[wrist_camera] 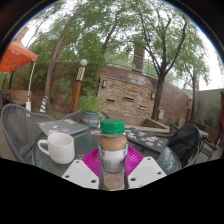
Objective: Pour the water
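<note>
My gripper (113, 165) is shut on a small clear bottle (113, 157) with a green cap and a pale label. It stands upright between the magenta pads (92, 160), which press on both sides. A white mug (59, 147) stands on the glass table (150, 140), ahead of the fingers and to the left of the bottle.
Flat dark items and papers lie on the table beyond the bottle. A blue potted plant (91, 117) stands behind. Metal chairs (15, 130) flank the table at left and a dark chair (186, 143) at right. A stone wall and trees stand far back.
</note>
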### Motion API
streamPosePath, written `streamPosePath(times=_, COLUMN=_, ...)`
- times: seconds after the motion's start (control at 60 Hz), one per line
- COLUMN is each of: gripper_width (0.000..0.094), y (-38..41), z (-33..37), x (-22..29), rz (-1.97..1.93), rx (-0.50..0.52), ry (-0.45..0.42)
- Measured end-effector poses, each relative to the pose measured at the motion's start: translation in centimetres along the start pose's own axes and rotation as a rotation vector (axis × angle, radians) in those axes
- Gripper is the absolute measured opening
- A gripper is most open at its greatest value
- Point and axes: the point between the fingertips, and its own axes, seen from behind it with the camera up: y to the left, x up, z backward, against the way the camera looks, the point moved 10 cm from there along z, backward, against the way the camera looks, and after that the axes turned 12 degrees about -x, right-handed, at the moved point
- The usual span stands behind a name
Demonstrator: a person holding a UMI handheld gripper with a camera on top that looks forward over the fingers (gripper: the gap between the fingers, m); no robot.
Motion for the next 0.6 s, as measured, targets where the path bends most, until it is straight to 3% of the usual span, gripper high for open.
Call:
streamPosePath(times=0.15, gripper_width=0.0279, y=3.2, z=-3.0, x=6.1, rz=0.577, rx=0.013, ry=-0.193)
streamPosePath(times=0.417, gripper_width=0.0279, y=6.9, z=-4.6, x=9.3, rz=1.75, rx=-0.056, ry=-0.613)
streamPosePath(times=0.6, gripper_width=0.0278, y=7.1, z=-4.6, x=10.3, rz=2.067, rx=-0.086, ry=-0.704)
